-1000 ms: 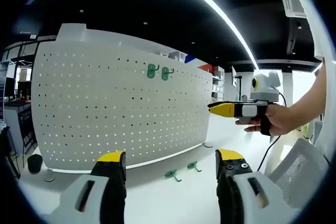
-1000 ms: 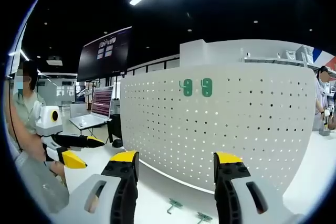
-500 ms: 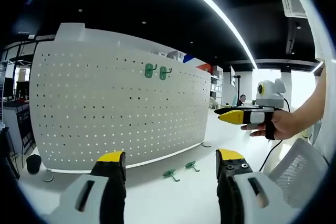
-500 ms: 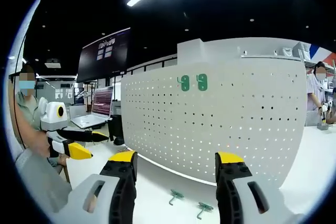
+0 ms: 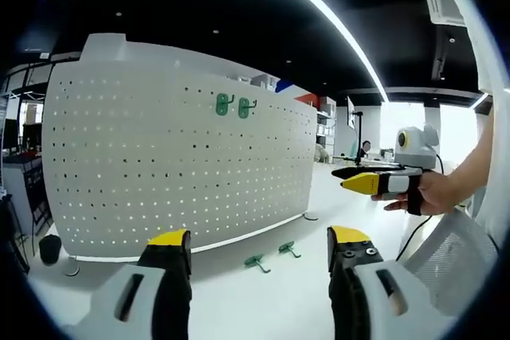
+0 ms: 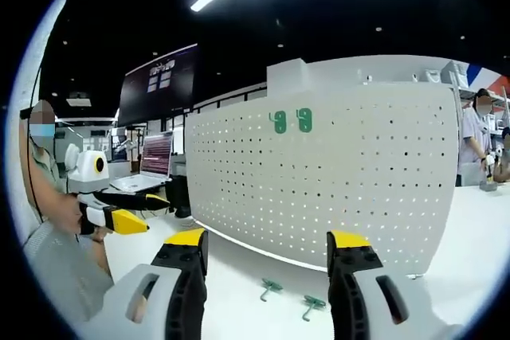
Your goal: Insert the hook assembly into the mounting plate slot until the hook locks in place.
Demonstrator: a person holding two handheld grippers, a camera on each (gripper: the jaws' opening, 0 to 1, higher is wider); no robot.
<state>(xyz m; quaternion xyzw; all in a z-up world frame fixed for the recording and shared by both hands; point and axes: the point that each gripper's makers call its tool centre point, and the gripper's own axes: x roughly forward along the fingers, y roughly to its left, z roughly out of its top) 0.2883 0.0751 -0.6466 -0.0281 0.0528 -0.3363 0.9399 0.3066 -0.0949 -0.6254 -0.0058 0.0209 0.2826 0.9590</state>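
A white pegboard mounting plate (image 5: 183, 165) (image 6: 319, 181) stands upright on the white table. Two green hooks (image 5: 233, 105) (image 6: 291, 120) hang side by side near its top edge. Two more green hooks lie loose on the table in front of it (image 5: 269, 256) (image 6: 291, 295). My left gripper (image 5: 259, 248) is open and holds nothing; it also appears at the left of the right gripper view (image 6: 127, 212). My right gripper (image 6: 267, 251) is open and holds nothing; a hand carries it at the right of the left gripper view (image 5: 362, 178).
A laptop (image 6: 147, 166) and a dark wall screen (image 6: 159, 81) stand behind the plate's left end. A person (image 6: 478, 141) stands at the far right. A white mesh chair back (image 5: 454, 252) rises at the lower right.
Both views have pulled back and tilted down slightly, so the loose hooks on the table show more fully. The right gripper has sunk lower in the left gripper view.
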